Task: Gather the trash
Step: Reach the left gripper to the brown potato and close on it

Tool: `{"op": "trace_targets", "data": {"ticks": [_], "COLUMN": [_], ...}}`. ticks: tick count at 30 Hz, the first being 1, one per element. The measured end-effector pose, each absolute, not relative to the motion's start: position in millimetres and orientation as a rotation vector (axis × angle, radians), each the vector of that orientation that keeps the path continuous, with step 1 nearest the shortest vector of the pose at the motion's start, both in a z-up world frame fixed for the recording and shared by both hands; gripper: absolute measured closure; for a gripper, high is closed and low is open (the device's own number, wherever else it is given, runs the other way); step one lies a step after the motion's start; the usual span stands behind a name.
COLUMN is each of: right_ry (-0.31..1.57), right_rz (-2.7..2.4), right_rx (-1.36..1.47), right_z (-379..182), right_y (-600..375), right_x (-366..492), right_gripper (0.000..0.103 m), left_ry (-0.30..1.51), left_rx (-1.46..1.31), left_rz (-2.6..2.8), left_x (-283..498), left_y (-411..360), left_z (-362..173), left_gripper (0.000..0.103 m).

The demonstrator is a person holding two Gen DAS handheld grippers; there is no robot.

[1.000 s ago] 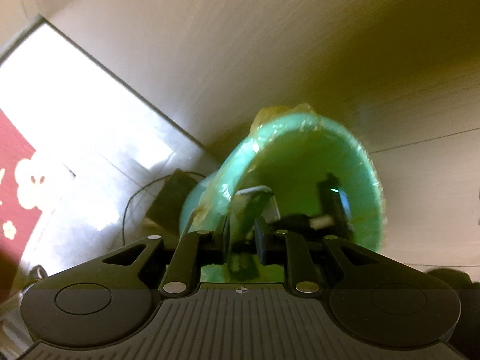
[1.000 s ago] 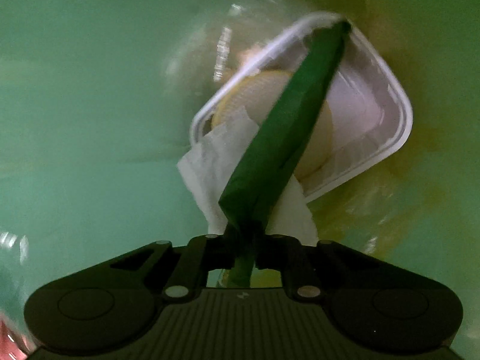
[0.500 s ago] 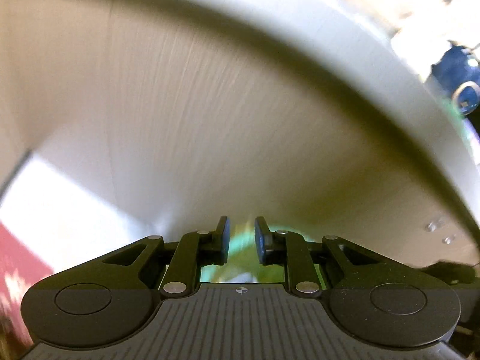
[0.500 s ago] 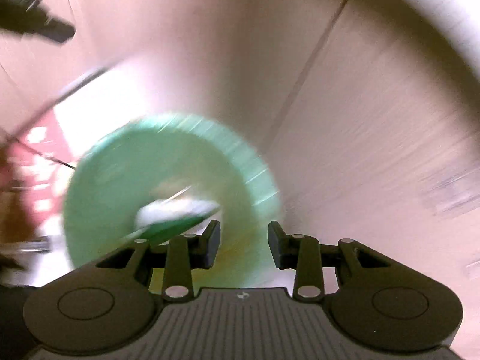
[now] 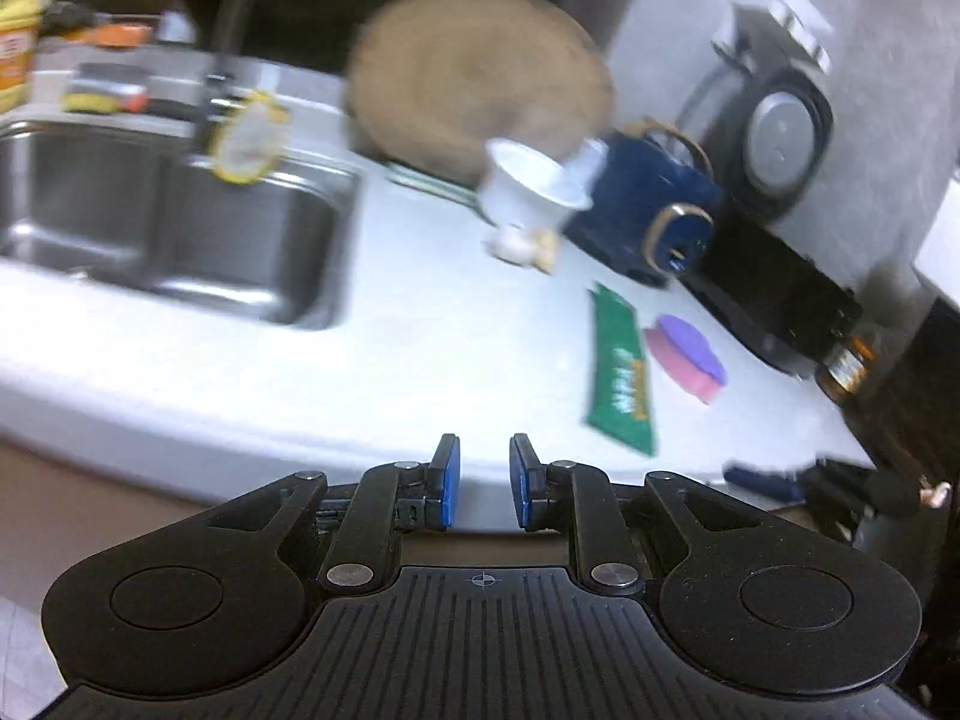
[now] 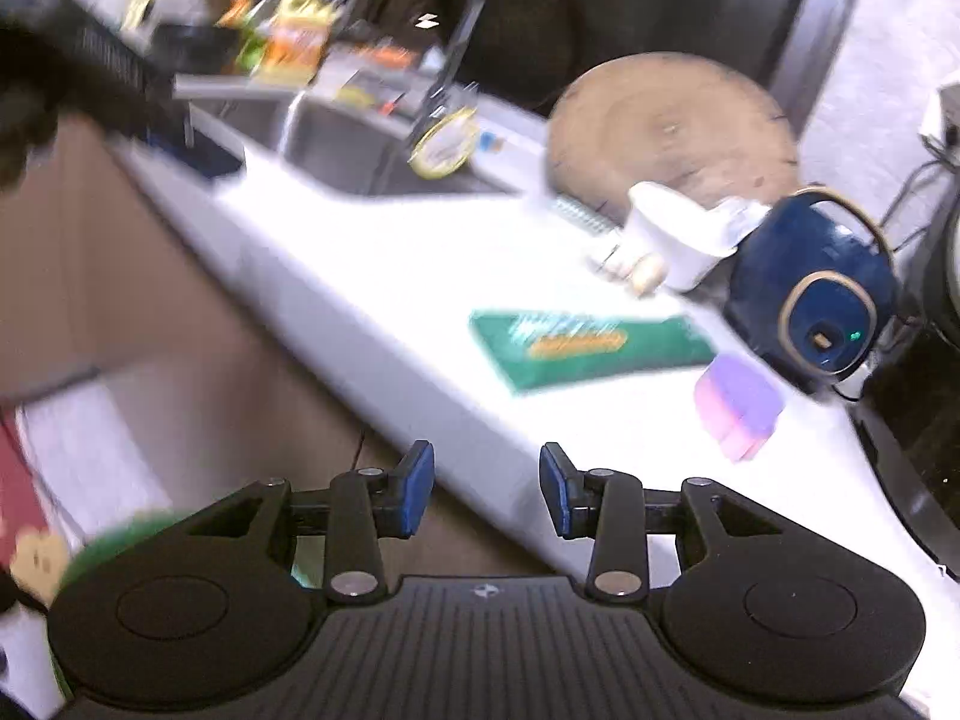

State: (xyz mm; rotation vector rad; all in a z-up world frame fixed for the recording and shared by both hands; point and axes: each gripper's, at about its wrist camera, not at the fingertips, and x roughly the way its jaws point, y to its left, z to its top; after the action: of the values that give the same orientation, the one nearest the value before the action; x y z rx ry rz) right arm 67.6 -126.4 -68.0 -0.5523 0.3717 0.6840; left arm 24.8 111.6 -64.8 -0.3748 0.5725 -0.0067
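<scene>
A green snack wrapper [image 5: 621, 372] [image 6: 591, 345] lies flat on the white counter [image 5: 420, 330] [image 6: 420, 276]. Beyond it a white cup [image 5: 531, 192] [image 6: 678, 234] lies tipped, with small pale scraps [image 5: 522, 249] [image 6: 630, 267] at its base. My left gripper [image 5: 483, 480] hangs open over the counter's front edge with nothing between its pads. My right gripper [image 6: 486, 495] is also over the front edge; its jaws are opening and nothing is between them. The green bin's rim [image 6: 120, 540] shows low at the left in the right wrist view.
A pink and purple sponge [image 5: 687, 357] [image 6: 738, 405] lies beside the wrapper. Behind stand a dark blue appliance [image 5: 645, 210] [image 6: 810, 300], a round wooden board [image 5: 480, 78] [image 6: 672, 120] and black machines [image 5: 774, 306]. The steel sink [image 5: 180, 222] [image 6: 360, 144] is at the left.
Both grippers rose out of the green bin to counter height. The right let go of a green wrapper into the bin. The left released the bin's liner edge.
</scene>
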Motion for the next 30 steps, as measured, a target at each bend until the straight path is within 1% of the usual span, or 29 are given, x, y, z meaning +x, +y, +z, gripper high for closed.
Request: {"op": "trace_targets", "data": {"ticks": [2, 4, 8, 9, 10, 12, 17, 20, 25, 27, 30], "right_ry": [0.363, 0.38, 0.467, 0.479, 0.485, 0.499, 0.54, 0.521, 0.557, 0.572, 0.597], "right_rz": [0.637, 0.565, 0.472, 0.459, 0.456, 0.456, 0.481, 0.489, 0.544, 0.551, 0.565], "right_rx": [-0.515, -0.487, -0.338, -0.293, -0.254, -0.182, -0.074, -0.089, -0.056, -0.06, -0.077], "right_z": [-53.7, -49.5, -25.8, -23.6, -38.8, -32.4, -31.0, -30.6, -37.1, -41.1, -46.5], "right_y": [-127.1, -128.0, -148.3, -155.2, -168.9, -182.9, -200.2, -199.0, -193.7, -190.5, -184.5], "right_x": [86.2, 106.6, 158.4, 167.1, 166.1, 186.3, 238.7, 262.5, 295.4, 309.0, 327.8], "right_gripper": [0.065, 0.058, 0.053, 0.05, 0.045, 0.037, 0.036, 0.036, 0.036, 0.036, 0.036], "left_ry": [0.588, 0.614, 0.649, 0.659, 0.67, 0.676, 0.625, 0.589, 0.641, 0.657, 0.671], "left_rx": [-0.344, -0.307, -0.234, -0.228, -0.23, -0.237, -0.273, -0.262, -0.287, -0.317, -0.267], "left_rz": [-0.053, -0.089, -0.16, -0.172, -0.176, -0.169, -0.058, 0.028, 0.075, 0.07, 0.105], "left_x": [46.0, 73.5, 120.4, 129.8, 141.9, 165.3, 219.7, 256.9, 320.7, 342.0, 369.9], "left_y": [95.8, 76.1, 39.8, 33.0, 26.4, 16.7, 22.6, 42.3, 62.2, 61.0, 50.8], "left_z": [-58.3, -53.2, -49.0, -48.5, -46.9, -42.8, -28.5, -23.1, -33.8, -37.5, -44.9], "left_gripper": [0.082, 0.082, 0.082, 0.082, 0.082, 0.082, 0.082, 0.082, 0.082, 0.082, 0.082]}}
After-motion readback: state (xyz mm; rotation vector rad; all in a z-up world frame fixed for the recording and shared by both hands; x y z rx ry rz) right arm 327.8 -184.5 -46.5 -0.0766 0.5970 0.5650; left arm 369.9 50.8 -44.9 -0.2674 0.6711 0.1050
